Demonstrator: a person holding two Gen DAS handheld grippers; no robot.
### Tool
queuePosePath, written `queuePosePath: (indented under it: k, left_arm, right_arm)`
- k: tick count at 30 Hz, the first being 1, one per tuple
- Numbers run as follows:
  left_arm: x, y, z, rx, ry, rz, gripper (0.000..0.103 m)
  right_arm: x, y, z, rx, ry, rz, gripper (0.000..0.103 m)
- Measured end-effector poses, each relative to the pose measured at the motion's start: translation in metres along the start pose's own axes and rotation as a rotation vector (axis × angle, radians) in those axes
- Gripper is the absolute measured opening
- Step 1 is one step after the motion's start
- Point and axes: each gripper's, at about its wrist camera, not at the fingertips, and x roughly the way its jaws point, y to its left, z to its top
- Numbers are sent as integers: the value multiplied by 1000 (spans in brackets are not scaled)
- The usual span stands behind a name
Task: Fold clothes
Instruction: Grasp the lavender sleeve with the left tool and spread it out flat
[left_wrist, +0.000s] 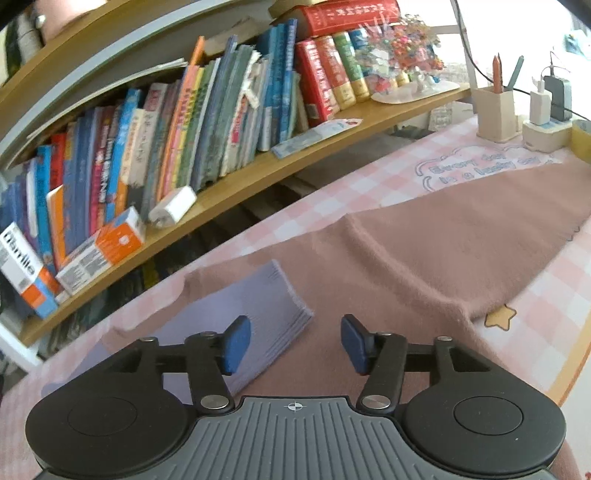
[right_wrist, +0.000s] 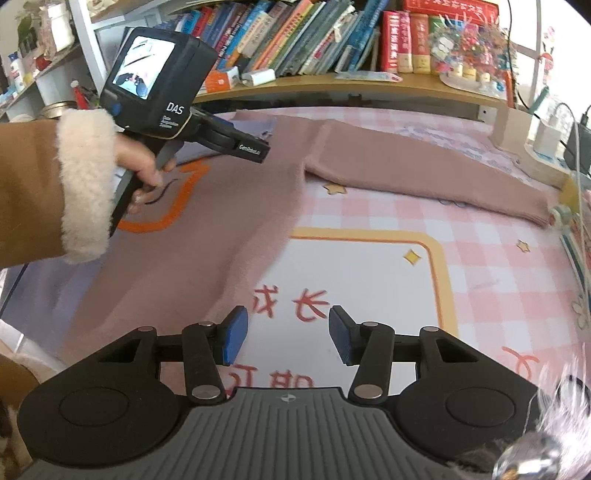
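A dusty-pink sweater (left_wrist: 424, 254) lies flat on the desk mat, its lilac ribbed collar (left_wrist: 255, 314) just ahead of my left gripper (left_wrist: 295, 343), which is open and empty above the neck area. In the right wrist view the sweater's body (right_wrist: 207, 236) spreads to the left, with an orange print on it. One sleeve (right_wrist: 424, 170) stretches out to the right. My right gripper (right_wrist: 288, 339) is open and empty over the bare mat, beside the sweater's right edge. The left gripper's body (right_wrist: 162, 92) shows there, held in a hand above the collar.
A pink checked desk mat (right_wrist: 480, 266) covers the desk. A wooden shelf of books (left_wrist: 207, 122) runs along the back. A pen holder (left_wrist: 495, 110), chargers (left_wrist: 546, 107) and cables stand at the far right. A bead ornament (right_wrist: 469, 48) sits on the shelf.
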Motion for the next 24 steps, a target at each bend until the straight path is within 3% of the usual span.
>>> queuePosePath:
  k: [3, 4, 5, 9, 14, 24]
  left_arm:
    - [7, -1, 2, -9, 0, 30, 55]
    - [8, -1, 2, -20, -1, 51, 48]
    - [11, 1, 2, -38, 0, 78, 31]
    - [18, 21, -1, -136, 31, 100, 4]
    - [-16, 73, -5, -300, -63, 154, 4]
    - [-130, 236, -65, -490, -167, 408, 4]
  right_arm:
    - [-2, -5, -3, 7, 7, -9, 46]
    - [-2, -7, -4, 9, 9, -12, 46]
    - [-3, -8, -5, 11, 12, -15, 46]
    - [-5, -11, -7, 15, 17, -17, 47]
    - [-5, -10, -7, 34, 10, -13, 47]
    - [4, 11, 9, 122, -17, -25, 47]
